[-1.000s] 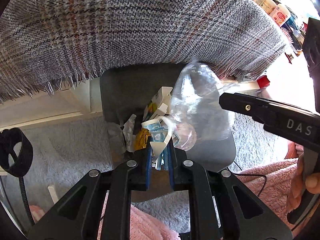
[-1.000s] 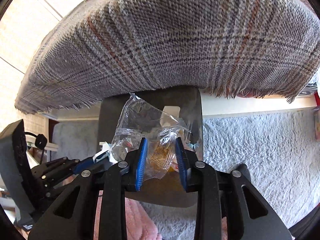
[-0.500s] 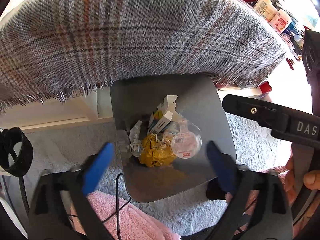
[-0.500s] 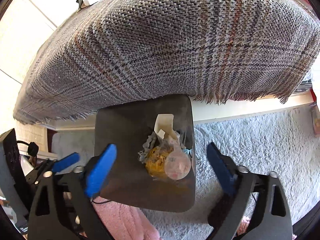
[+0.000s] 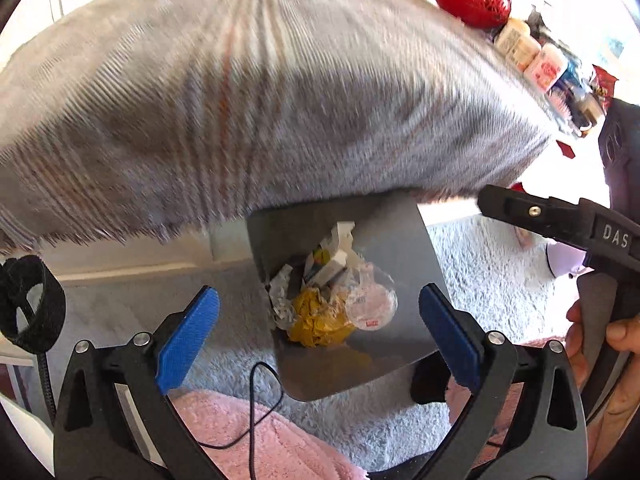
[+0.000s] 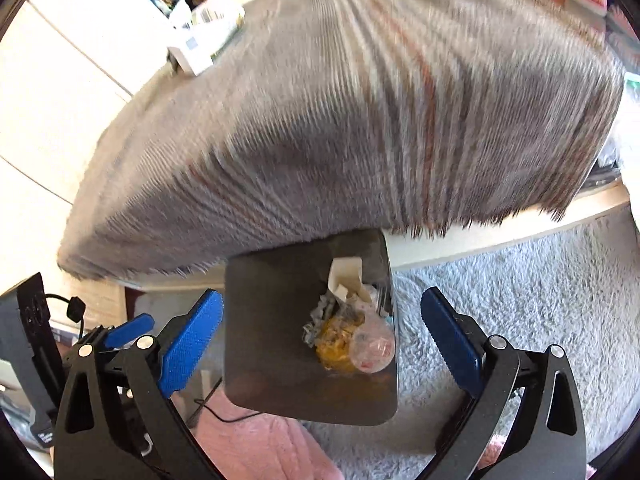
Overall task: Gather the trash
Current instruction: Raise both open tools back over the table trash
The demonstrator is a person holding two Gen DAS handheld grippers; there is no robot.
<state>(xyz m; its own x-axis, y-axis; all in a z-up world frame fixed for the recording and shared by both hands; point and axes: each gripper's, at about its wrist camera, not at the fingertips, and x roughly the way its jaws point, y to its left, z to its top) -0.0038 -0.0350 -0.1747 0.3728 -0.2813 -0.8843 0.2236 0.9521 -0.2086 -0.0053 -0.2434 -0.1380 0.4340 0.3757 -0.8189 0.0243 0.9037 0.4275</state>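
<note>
Taking the bin (image 5: 400, 248) as the landmark: both grippers hang above its near rim, tilted down into it, and both stand released with nothing between the pads. Their jaws have just been opening, and the trash they carried now lies in the bin.

Nearest the bin's near side is the left gripper (image 5: 320, 336), its blue pads spread to either side of the opening. The right gripper (image 6: 322, 336) sits beside it at much the same height; in the left view its black body (image 5: 560, 224) reaches in from the bin's right, held by a hand (image 5: 600, 336). Neither is clearly closer to the bin than the other.

Inside the bin, toward the wall on the right in the right view, sits the trash (image 5: 332, 292): a yellow wrapper (image 5: 316, 320) nearest, a clear round lid (image 5: 370, 304) resting on it, then crumpled paper and a small white carton (image 5: 336, 248) standing up behind. The heap runs from the bin's near side toward its far side, roughly in line with where the grippers point.

Under the bin is a pale shaggy rug (image 6: 520, 300), with pink cloth (image 5: 256, 440) on the near side. Beyond the bin's far rim a plaid blanket (image 5: 280, 100) overhangs it, blurred.

My reading: this load is delivered, so the next piece of trash lies away from the bin. None shows on the rug here, so which hand is nearer to it cannot be told.
</note>
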